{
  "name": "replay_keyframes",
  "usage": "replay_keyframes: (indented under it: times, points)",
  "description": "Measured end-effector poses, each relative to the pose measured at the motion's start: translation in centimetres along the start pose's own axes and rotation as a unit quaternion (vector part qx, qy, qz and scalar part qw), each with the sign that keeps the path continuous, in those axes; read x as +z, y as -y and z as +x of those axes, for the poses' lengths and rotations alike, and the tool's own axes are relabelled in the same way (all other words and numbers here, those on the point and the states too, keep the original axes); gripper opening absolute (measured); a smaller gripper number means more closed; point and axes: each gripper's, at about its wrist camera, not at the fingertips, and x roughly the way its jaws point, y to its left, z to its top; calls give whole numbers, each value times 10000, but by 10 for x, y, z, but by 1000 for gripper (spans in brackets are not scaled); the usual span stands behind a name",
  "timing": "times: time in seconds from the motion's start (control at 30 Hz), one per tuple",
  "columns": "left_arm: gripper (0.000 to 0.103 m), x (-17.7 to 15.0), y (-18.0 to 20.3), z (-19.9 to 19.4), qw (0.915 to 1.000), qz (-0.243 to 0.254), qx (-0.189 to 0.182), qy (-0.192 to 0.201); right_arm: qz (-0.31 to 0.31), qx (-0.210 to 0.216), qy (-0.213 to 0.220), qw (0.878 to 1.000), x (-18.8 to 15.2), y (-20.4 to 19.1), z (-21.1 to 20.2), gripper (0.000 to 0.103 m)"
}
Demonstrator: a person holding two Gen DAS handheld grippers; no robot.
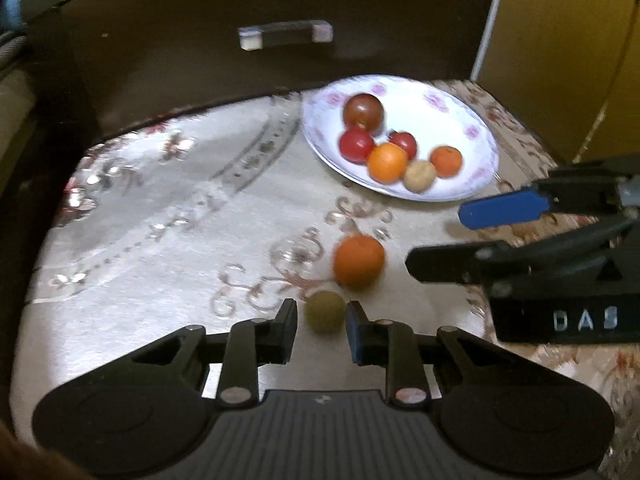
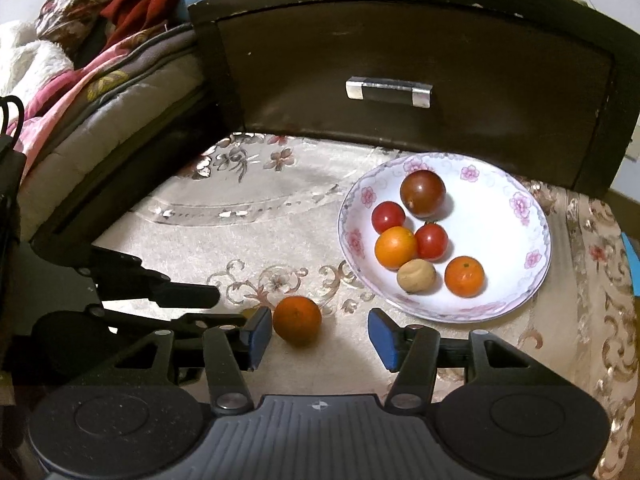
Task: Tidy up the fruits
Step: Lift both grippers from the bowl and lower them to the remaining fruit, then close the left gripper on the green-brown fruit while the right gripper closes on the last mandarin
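The left gripper (image 1: 321,314) has its jaws drawn in narrow around a small greenish fruit (image 1: 325,311) that sits between the two pads; the view there is smeared with motion, so whether the pads actually press on it is hard to say, though they look tight against its sides. The right gripper (image 2: 316,330) stands partly open, wider than the loose orange (image 2: 297,320) lying on the patterned cloth (image 2: 240,240). That orange is just beside the gripper's left pad, possibly touching it, with clear space to the other pad; nothing is clamped.

From the right wrist view the greenish fruit is almost wholly hidden behind the left gripper's fingers, only a yellowish sliver showing. The left gripper's view is blurred throughout, and the right gripper's body is cut off at its edge.

The white flowered plate (image 2: 520,204) sits on the cloth in front of the dark drawer front (image 2: 400,60). In it are six fruits: a dark brownish-red tomato (image 2: 423,193) at the back, two small red tomatoes (image 2: 388,217), two oranges (image 2: 395,247) and one pale tan fruit (image 2: 416,276) toward the near rim. The loose orange lies just off the plate's near left rim, and the greenish fruit sits a little nearer still, close beside that orange.
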Motion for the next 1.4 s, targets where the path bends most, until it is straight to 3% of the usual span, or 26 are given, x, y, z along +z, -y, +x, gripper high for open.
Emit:
replay_keyframes:
  times: [0.43, 0.8, 1.17, 1.3, 1.4]
  points:
    - [35, -3, 6, 18, 9998, 181, 32, -1, 248, -70, -56, 9997, -10, 8, -4, 49]
    - [33, -3, -5, 7, 9995, 186, 229, 55, 204, 7, -128, 9997, -11, 7, 4, 49]
    - [33, -5, -25, 5, 9989, 10, 444, -114, -37, 74, -324, 9994, 3, -12, 37, 49]
    - [33, -6, -28, 7, 9990, -25, 414, -148, -62, 30, -420, 9991, 8, -14, 50, 47]
    - [33, -5, -27, 8, 9990, -33, 415, -147, -59, 44, -464, 9989, 11, -15, 55, 36]
